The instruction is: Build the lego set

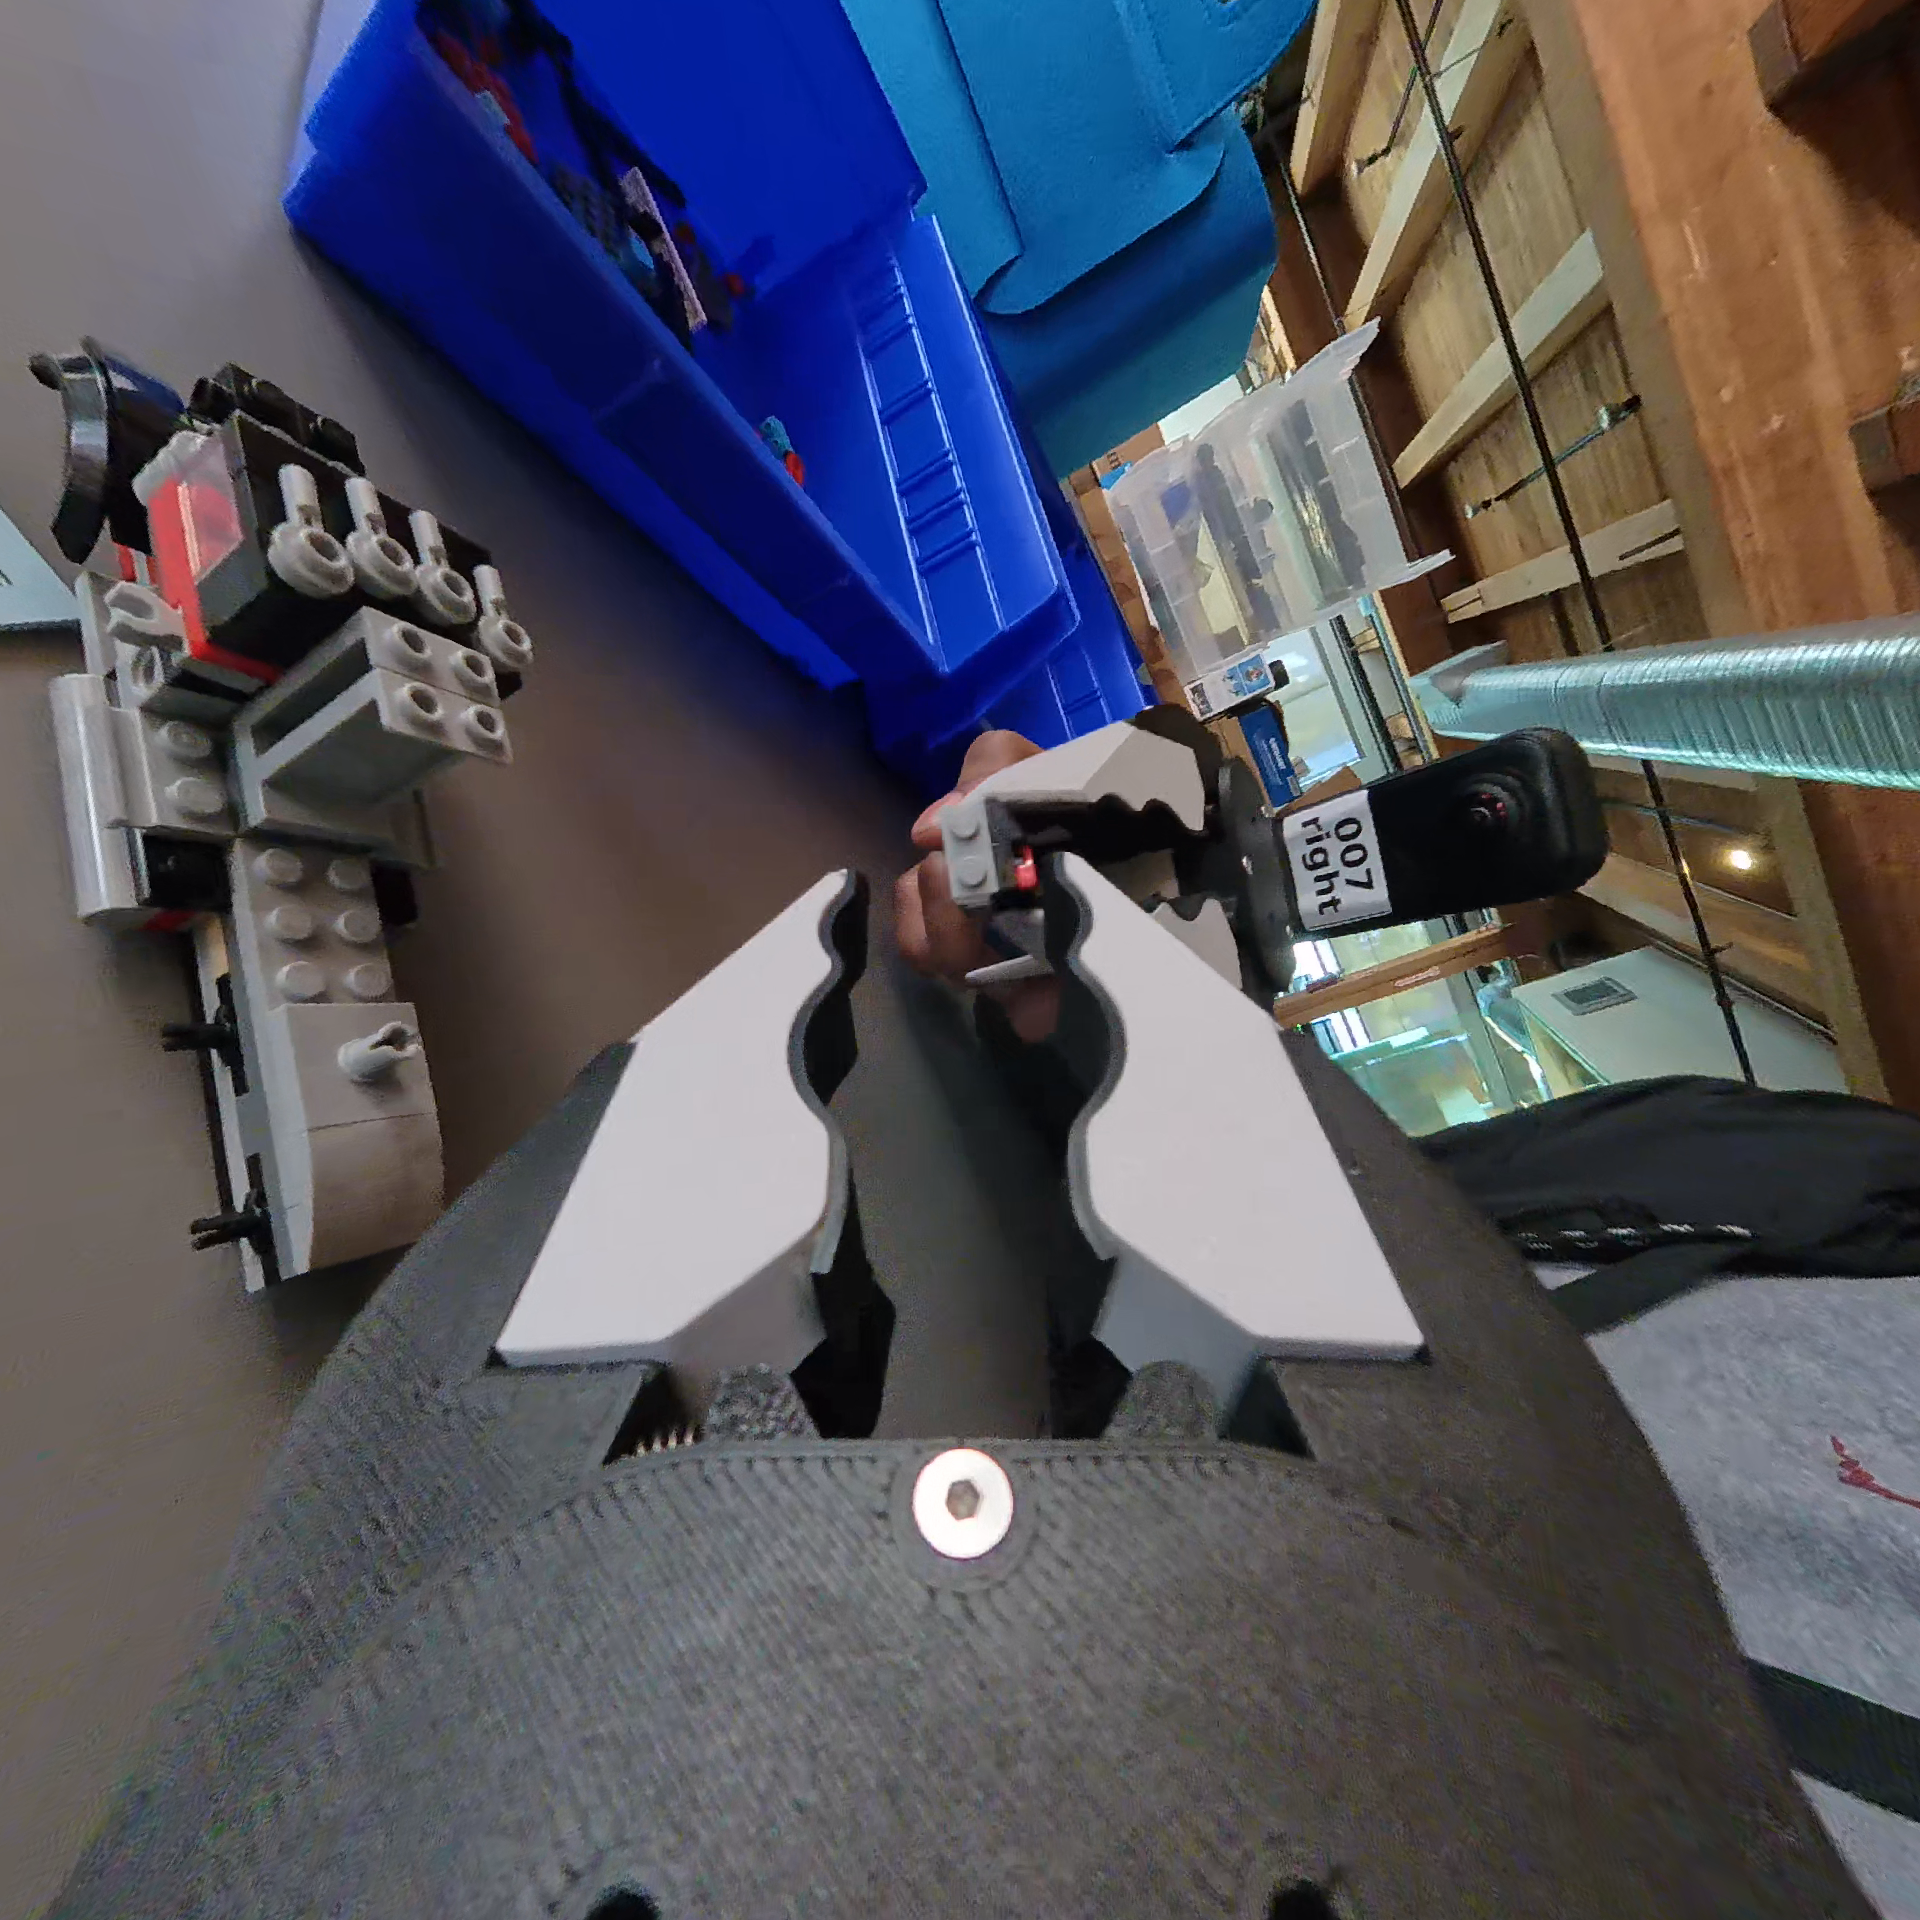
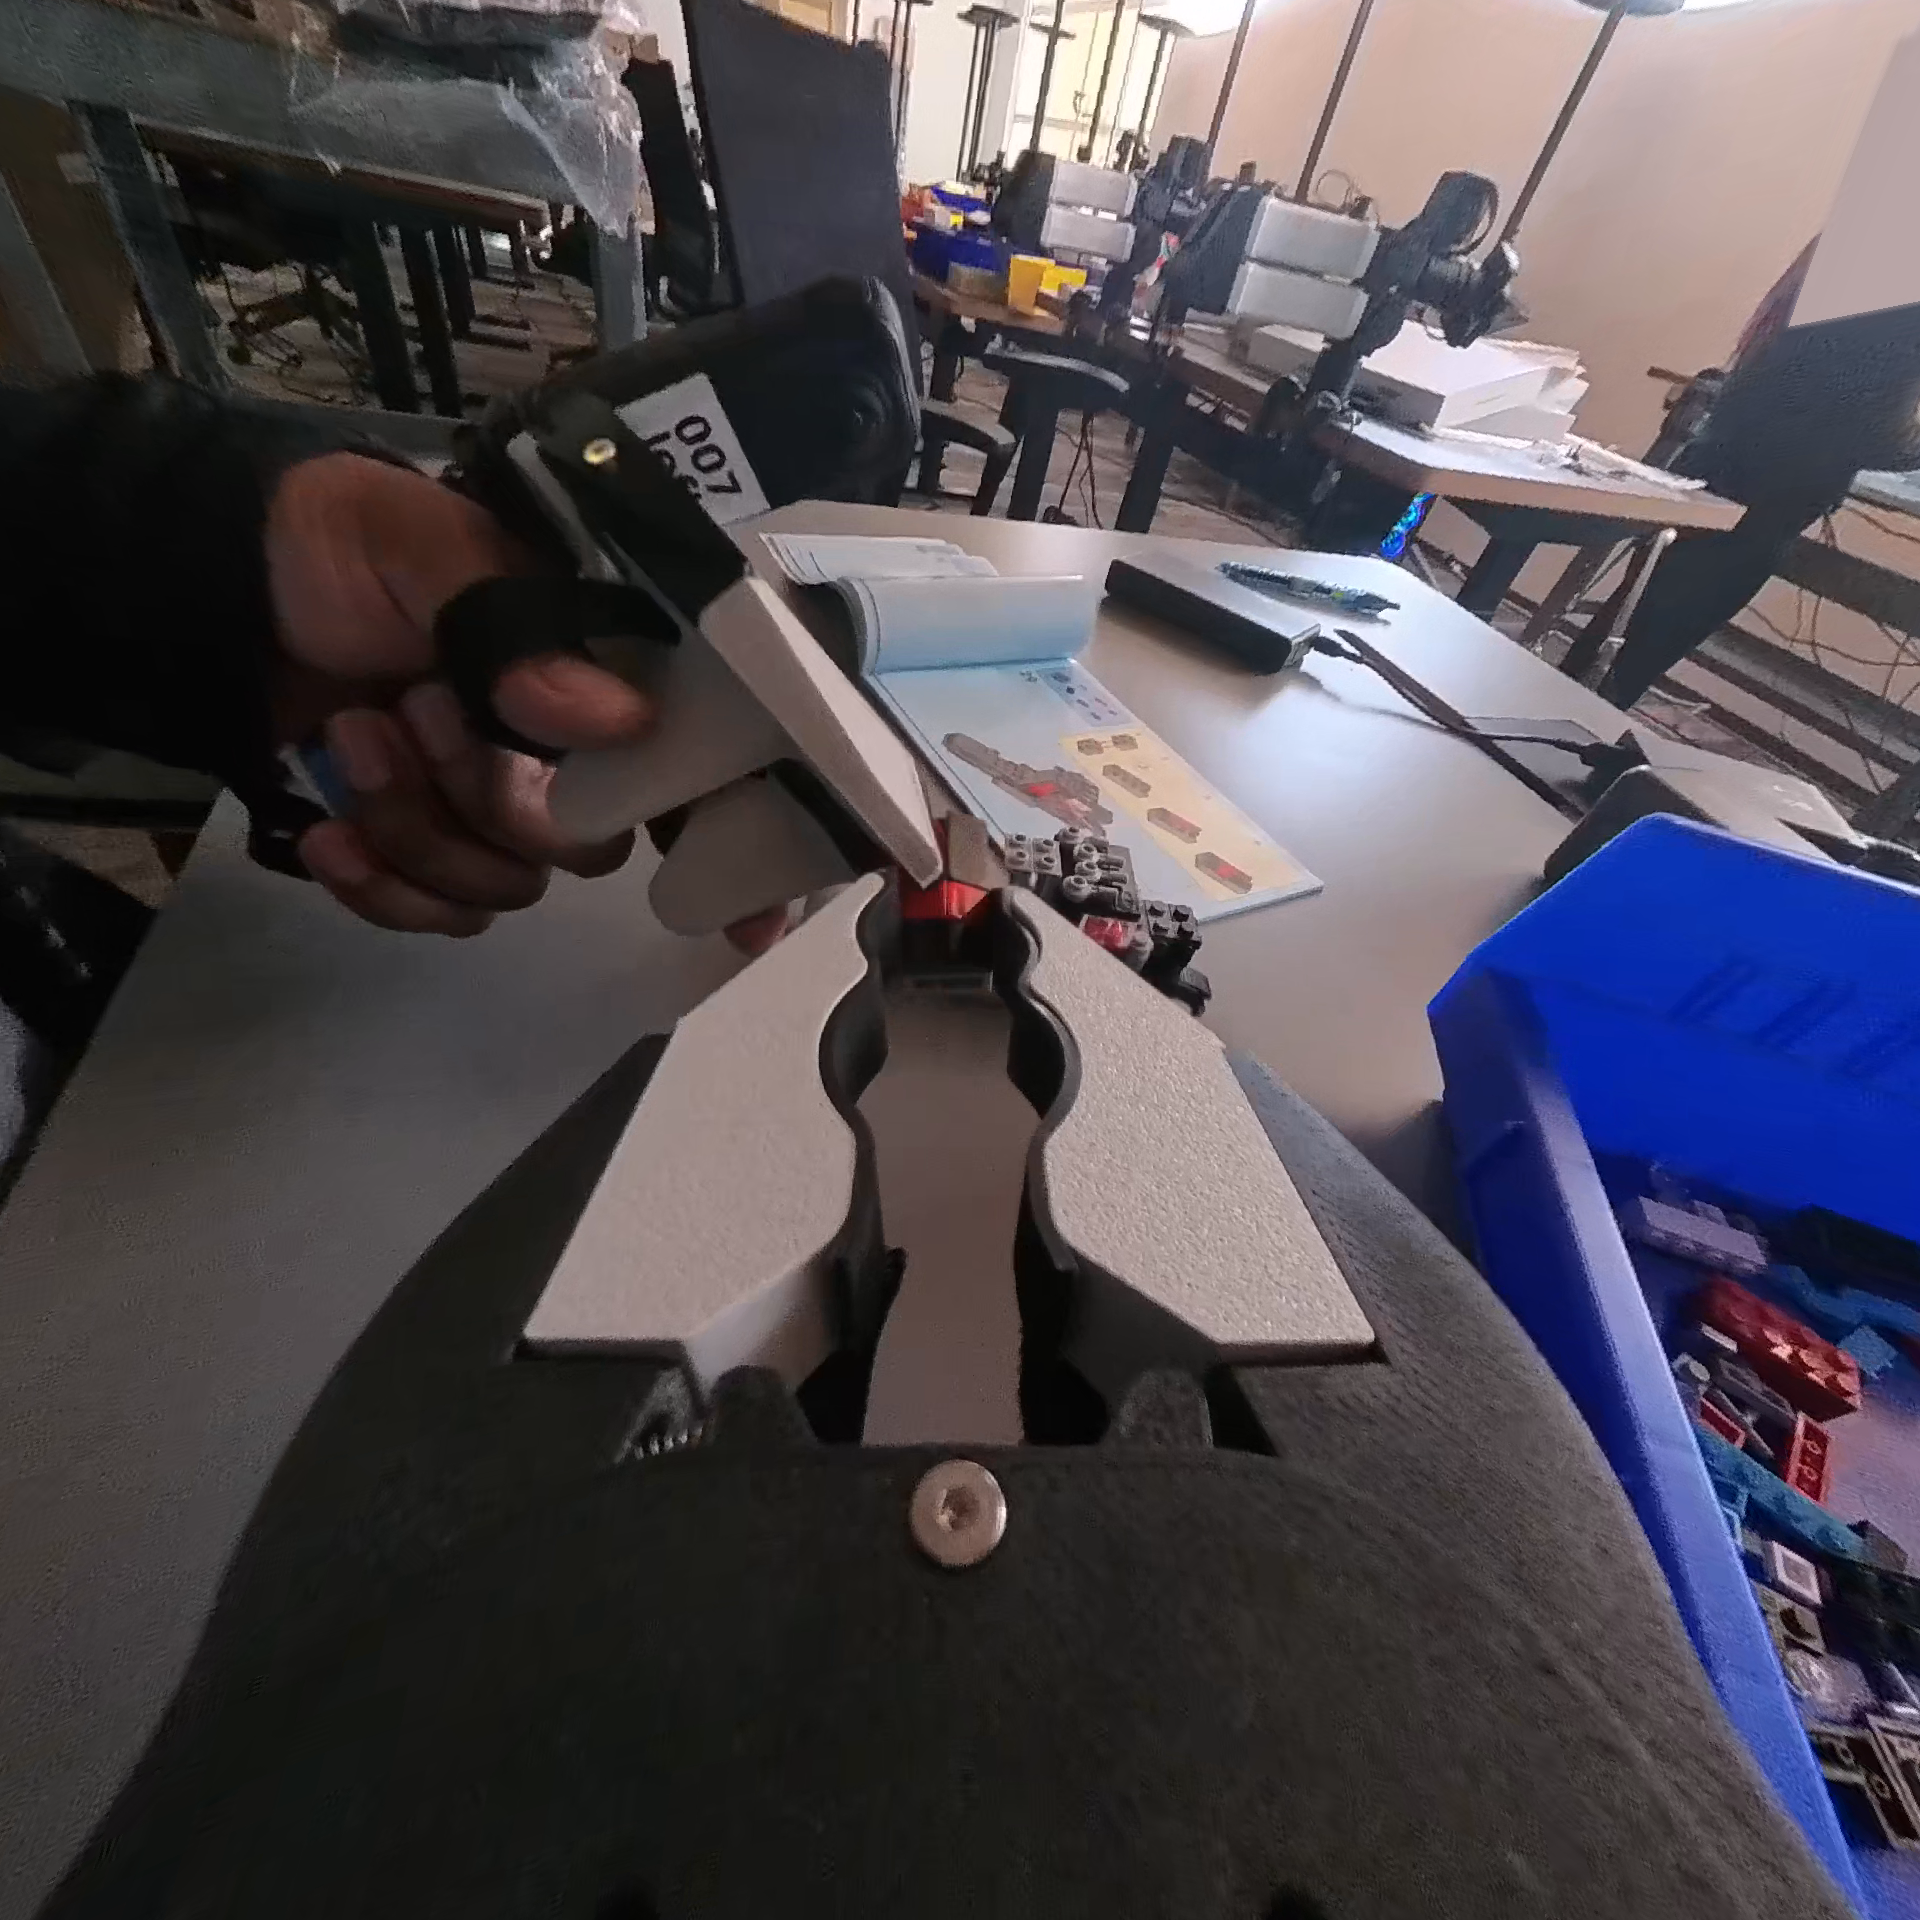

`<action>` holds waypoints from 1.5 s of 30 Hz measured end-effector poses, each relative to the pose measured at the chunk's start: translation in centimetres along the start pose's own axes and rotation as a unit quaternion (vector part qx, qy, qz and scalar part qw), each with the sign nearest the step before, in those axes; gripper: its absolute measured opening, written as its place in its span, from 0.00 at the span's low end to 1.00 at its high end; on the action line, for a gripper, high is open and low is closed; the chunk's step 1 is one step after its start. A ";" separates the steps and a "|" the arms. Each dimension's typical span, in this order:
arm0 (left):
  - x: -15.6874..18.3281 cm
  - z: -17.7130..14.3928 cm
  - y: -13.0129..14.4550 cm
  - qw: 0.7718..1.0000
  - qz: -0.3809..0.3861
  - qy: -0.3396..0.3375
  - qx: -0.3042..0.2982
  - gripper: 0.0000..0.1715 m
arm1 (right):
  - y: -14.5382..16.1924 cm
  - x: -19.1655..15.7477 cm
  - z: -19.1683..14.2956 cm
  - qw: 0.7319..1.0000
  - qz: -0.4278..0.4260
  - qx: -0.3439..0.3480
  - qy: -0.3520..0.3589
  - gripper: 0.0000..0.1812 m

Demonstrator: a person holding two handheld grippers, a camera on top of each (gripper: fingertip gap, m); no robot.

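A partly built grey, black and red lego model (image 1: 281,779) lies on the grey table; in the right wrist view it (image 2: 1112,894) sits just behind my right fingers. My right gripper (image 2: 943,906) is shut on a small sub-assembly of a grey plate with red and black parts (image 1: 975,857), held above the table. My left gripper (image 1: 961,894) is open, its tips right at that sub-assembly, one fingertip (image 2: 930,857) touching its top. An open instruction booklet (image 2: 1039,707) lies behind the model.
A blue bin (image 2: 1538,1195) with several loose bricks stands at the right; in the left wrist view the same bins (image 1: 623,343) lie beyond the model. A dark power bank (image 2: 1210,613) and cables lie at the back of the table. A person's hand (image 2: 416,727) holds the left gripper. The grippers are tip to tip, or close to it.
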State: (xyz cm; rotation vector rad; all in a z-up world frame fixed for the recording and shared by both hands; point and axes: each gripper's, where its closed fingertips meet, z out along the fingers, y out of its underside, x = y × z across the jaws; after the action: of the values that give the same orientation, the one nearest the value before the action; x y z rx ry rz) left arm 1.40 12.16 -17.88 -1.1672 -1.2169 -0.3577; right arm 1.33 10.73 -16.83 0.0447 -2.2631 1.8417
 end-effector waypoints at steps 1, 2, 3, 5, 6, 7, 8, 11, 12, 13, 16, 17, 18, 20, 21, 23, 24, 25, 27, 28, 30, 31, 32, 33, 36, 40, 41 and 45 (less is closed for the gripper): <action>0.2 -0.1 -0.1 1.000 0.002 0.003 0.007 0.18 | -0.1 -0.1 0.1 1.000 -0.001 0.004 0.001 0.09; 0.4 -0.2 -0.3 1.000 0.006 0.008 0.012 0.14 | -0.1 -0.2 0.2 1.000 -0.004 0.004 0.000 0.09; 0.5 -0.3 -0.3 1.000 0.011 0.010 0.017 0.09 | 0.0 -0.3 0.4 1.000 -0.006 0.002 -0.003 0.09; 0.3 -0.4 -0.4 1.000 0.019 0.001 0.022 0.09 | 0.1 -0.4 0.6 1.000 -0.004 0.004 -0.002 0.09; 0.3 -0.5 -0.4 0.999 0.021 -0.002 0.024 0.09 | 0.0 -0.4 0.7 1.000 -0.002 0.005 -0.004 0.09; 0.2 -0.6 -0.5 0.999 0.023 -0.004 0.026 0.09 | 0.0 -0.4 0.8 1.000 0.001 0.006 -0.005 0.09; 0.1 -0.6 -0.5 0.999 0.026 -0.008 0.028 0.09 | 0.0 -0.4 0.9 1.000 0.002 0.007 -0.006 0.09; -0.1 -0.8 -0.8 0.999 0.037 -0.020 0.033 0.09 | 0.1 -0.6 1.2 1.000 0.000 0.004 -0.007 0.12; -0.2 -0.8 -0.9 0.998 0.038 -0.022 0.036 0.09 | 0.1 -0.7 1.3 1.000 0.005 0.005 -0.013 0.16; -0.2 -0.9 -1.1 0.998 0.036 -0.022 0.038 0.09 | 0.0 -0.8 1.3 1.000 0.012 0.007 -0.016 0.18; -0.9 -1.3 -1.6 0.997 0.052 -0.051 0.039 0.09 | -0.5 -0.3 1.3 1.000 0.019 0.007 -0.008 0.21; -1.2 -1.6 -1.7 0.995 0.067 -0.068 0.036 0.09 | -0.7 0.0 1.3 1.000 0.017 0.005 -0.007 0.21; -1.6 -1.8 -1.9 0.992 0.086 -0.088 0.030 0.09 | -0.8 0.3 1.4 1.000 0.013 0.001 -0.008 0.21; -1.9 -2.0 -1.8 0.984 0.133 -0.119 0.001 0.09 | -1.0 0.1 2.0 1.000 0.003 -0.008 -0.027 0.22; -1.8 -1.9 -1.4 0.979 0.161 -0.125 -0.025 0.09 | -1.0 -0.2 2.3 0.999 0.001 -0.013 -0.042 0.24; -2.3 -2.1 -1.3 0.963 0.209 -0.161 -0.056 0.09 | -0.8 -0.7 3.2 0.998 0.000 -0.025 -0.065 0.25; -2.4 -2.2 -1.5 0.956 0.226 -0.174 -0.064 0.09 | -0.6 -0.8 3.6 0.997 -0.004 -0.030 -0.068 0.25; -2.4 -2.3 -1.5 0.952 0.235 -0.184 -0.072 0.09 | -0.3 -1.0 4.0 0.997 -0.014 -0.036 -0.069 0.25; -2.5 -2.5 -1.6 0.947 0.239 -0.197 -0.080 0.09 | 0.3 -1.1 4.4 0.997 -0.035 -0.043 -0.059 0.24; -2.6 -2.5 -1.5 0.947 0.237 -0.201 -0.083 0.09 | 0.4 -1.2 4.4 0.997 -0.043 -0.040 -0.051 0.21; -2.8 -2.5 -1.2 0.945 0.234 -0.208 -0.091 0.09 | 0.8 -1.2 4.3 0.997 -0.053 -0.047 -0.039 0.18; -3.0 -2.4 -1.0 0.945 0.232 -0.211 -0.095 0.09 | 1.0 -1.2 4.2 0.996 -0.061 -0.055 -0.032 0.17; -3.2 -2.3 -0.8 0.943 0.232 -0.216 -0.098 0.09 | 1.3 -1.0 4.1 0.995 -0.068 -0.063 -0.025 0.15; -3.4 -2.1 -0.7 0.942 0.232 -0.220 -0.100 0.09 | 1.6 -0.9 4.0 0.995 -0.070 -0.069 -0.022 0.15; -3.8 -1.8 -0.6 0.940 0.230 -0.228 -0.106 0.09 | 2.3 -0.7 3.9 0.995 -0.055 -0.082 -0.018 0.14; -4.1 -1.6 -0.8 0.937 0.234 -0.238 -0.101 0.10 | 2.8 -0.4 3.9 0.995 -0.038 -0.089 -0.019 0.11; -4.1 -1.6 -0.9 0.937 0.234 -0.239 -0.098 0.10 | 2.7 -0.4 4.0 0.995 -0.036 -0.088 -0.019 0.11; -4.4 -1.8 -1.2 0.940 0.226 -0.240 -0.088 0.10 | 2.8 -0.2 4.4 0.995 -0.033 -0.093 -0.021 0.11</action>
State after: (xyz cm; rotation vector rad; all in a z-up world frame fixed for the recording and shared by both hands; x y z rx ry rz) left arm -0.13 8.62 -20.86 -1.7111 -1.2958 0.1842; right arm 0.43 7.05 -20.44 0.1267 -2.4218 1.6049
